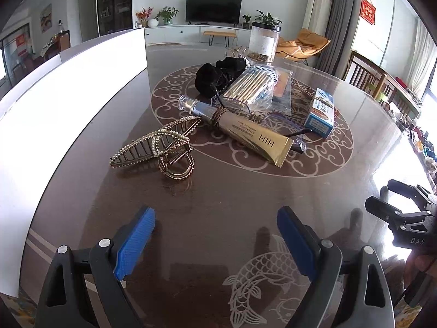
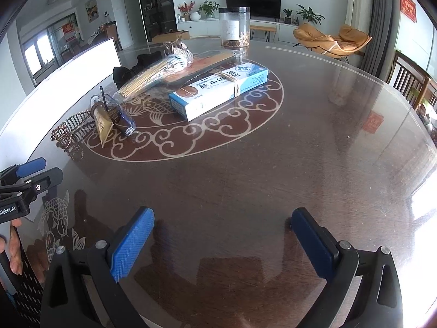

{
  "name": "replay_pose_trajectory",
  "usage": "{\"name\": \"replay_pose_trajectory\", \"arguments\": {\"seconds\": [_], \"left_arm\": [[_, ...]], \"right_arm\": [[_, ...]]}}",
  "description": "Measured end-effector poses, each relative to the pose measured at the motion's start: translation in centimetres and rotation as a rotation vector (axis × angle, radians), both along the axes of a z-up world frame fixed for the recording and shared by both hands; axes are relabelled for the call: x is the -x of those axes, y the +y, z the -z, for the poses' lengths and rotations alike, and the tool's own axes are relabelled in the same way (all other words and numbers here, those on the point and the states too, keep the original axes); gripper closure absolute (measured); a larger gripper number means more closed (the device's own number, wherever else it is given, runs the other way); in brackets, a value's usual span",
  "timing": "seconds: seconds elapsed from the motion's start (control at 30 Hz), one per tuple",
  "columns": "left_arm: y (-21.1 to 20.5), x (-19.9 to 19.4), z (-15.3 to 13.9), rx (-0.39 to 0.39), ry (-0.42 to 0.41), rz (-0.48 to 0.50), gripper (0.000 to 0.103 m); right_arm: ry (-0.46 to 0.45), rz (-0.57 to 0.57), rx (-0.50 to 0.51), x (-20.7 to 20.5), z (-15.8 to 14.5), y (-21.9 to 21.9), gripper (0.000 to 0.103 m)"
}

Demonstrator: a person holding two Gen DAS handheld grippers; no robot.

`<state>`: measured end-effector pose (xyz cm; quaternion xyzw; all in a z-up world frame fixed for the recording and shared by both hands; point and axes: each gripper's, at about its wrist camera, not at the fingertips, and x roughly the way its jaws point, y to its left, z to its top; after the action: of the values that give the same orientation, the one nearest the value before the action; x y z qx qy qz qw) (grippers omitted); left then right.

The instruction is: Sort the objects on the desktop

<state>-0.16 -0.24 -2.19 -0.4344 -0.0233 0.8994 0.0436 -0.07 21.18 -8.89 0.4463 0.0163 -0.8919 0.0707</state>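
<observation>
A pile of objects lies on the round table's middle. A gold hair claw [image 1: 161, 147] sits nearest my left gripper [image 1: 215, 218], which is open and empty above the table. Behind it lie a gold cream tube [image 1: 245, 131], a clear bag of gold sticks [image 1: 251, 87], a black cloth item [image 1: 215, 73] and a blue-white box [image 1: 321, 113]. My right gripper [image 2: 221, 218] is open and empty, well short of the blue-white box [image 2: 218, 90]. The tube [image 2: 102, 121], the claw [image 2: 71, 134] and clear-framed glasses [image 2: 123, 117] lie at its left.
A white board [image 1: 68, 104] stands along the table's left side. A clear jar with a black lid [image 1: 263, 41] stands at the far edge; it also shows in the right wrist view [image 2: 235, 27]. Chairs stand beyond the table at the right [image 2: 407, 79].
</observation>
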Motion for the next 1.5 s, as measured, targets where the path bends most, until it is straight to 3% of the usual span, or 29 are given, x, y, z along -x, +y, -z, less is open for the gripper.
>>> {"name": "replay_pose_trajectory", "arguments": {"seconds": [0.13,0.43,0.73,0.87,1.5], "left_arm": [[0.1,0.3,0.4,0.001,-0.013,-0.01,0.012],[1.0,0.2,0.9,0.087,-0.001,0.013,0.011],[1.1,0.2,0.9,0.086,0.005,0.024,0.007],[0.9,0.3,1.0,0.088,-0.007,0.008,0.0],[0.9,0.4,1.1,0.089,-0.01,0.004,0.0]], "right_arm": [[-0.001,-0.006,-0.016,-0.1,0.2,-0.3,0.0],[-0.005,-0.007,-0.041,0.0,0.3,-0.6,0.0],[-0.005,-0.008,-0.041,0.0,0.3,-0.6,0.0],[-0.005,-0.008,-0.041,0.0,0.3,-0.6,0.0],[-0.004,-0.003,-0.042,0.0,0.3,-0.5,0.0]]}}
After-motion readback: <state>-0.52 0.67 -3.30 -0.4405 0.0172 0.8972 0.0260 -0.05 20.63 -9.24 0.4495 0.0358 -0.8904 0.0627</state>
